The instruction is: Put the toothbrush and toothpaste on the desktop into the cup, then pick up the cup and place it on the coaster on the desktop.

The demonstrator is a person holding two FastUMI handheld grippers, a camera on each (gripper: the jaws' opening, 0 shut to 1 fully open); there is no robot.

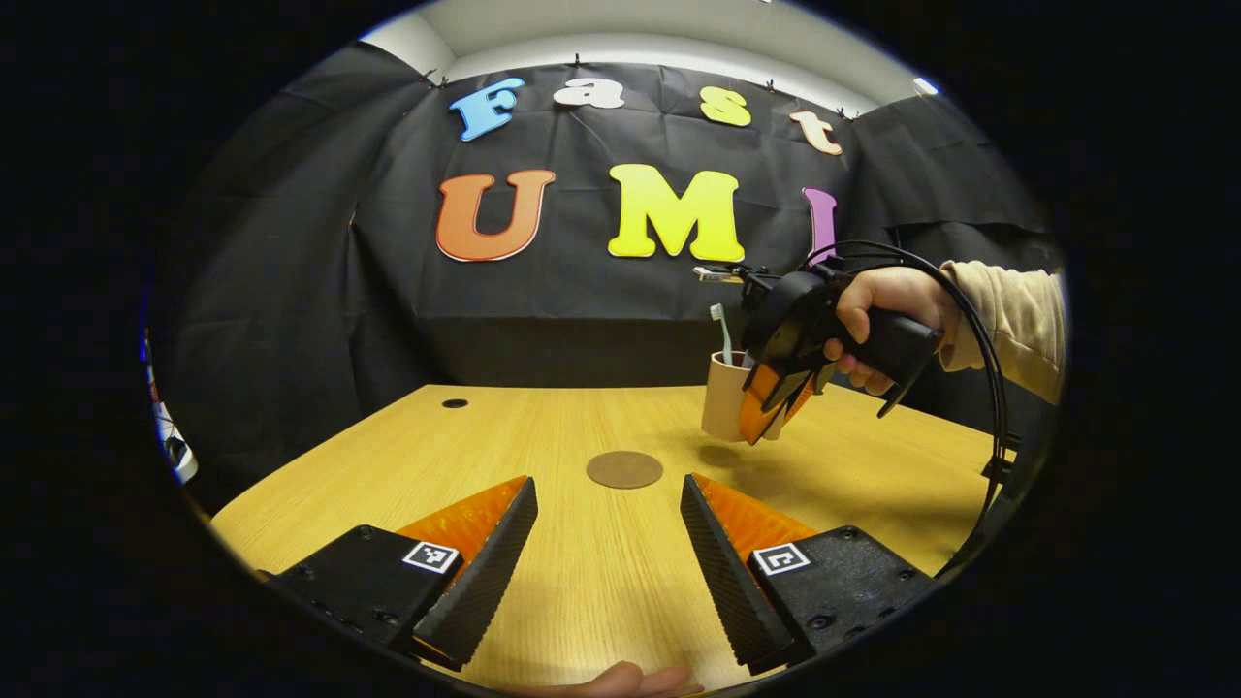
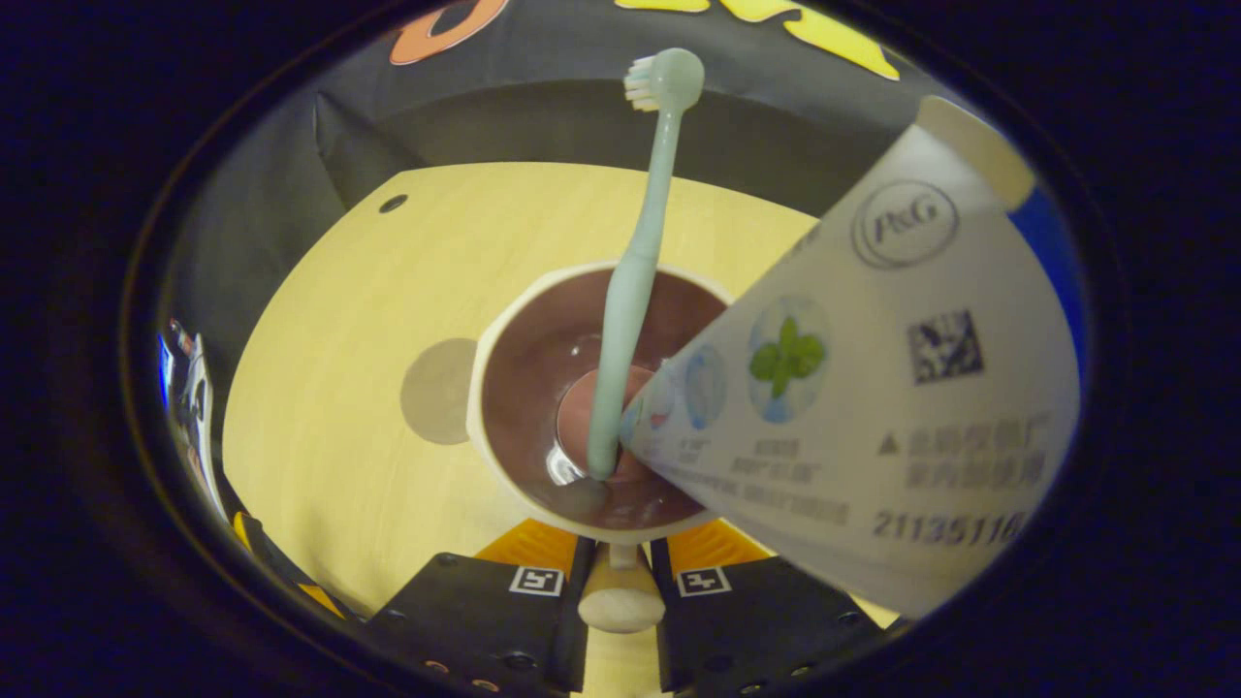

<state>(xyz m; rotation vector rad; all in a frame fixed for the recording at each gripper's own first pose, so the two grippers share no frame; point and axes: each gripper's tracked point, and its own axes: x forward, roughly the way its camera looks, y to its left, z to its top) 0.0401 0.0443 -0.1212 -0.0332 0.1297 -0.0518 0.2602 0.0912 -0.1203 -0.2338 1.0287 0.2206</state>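
Observation:
A beige cup (image 1: 722, 399) with a dark inside (image 2: 543, 388) holds a pale green toothbrush (image 2: 630, 291), head up, and a white toothpaste tube (image 2: 873, 388) leaning to the right. My right gripper (image 2: 620, 553) is shut on the cup's handle (image 2: 620, 596); in the left gripper view that same right gripper (image 1: 776, 402) is gripped by a hand (image 1: 887, 310) and holds the cup just above the desktop, right of centre. A round brown coaster (image 1: 624, 469) lies bare on the desk, left of the cup (image 2: 436, 391). My left gripper (image 1: 609, 485) stands open low over the desk, just short of the coaster.
The wooden desktop (image 1: 543, 582) has a small dark hole (image 1: 455, 402) at its far left. A black cable (image 1: 979, 339) loops from the right gripper past a beige sleeve (image 1: 1008, 320). A fingertip (image 1: 620, 682) shows at the bottom edge.

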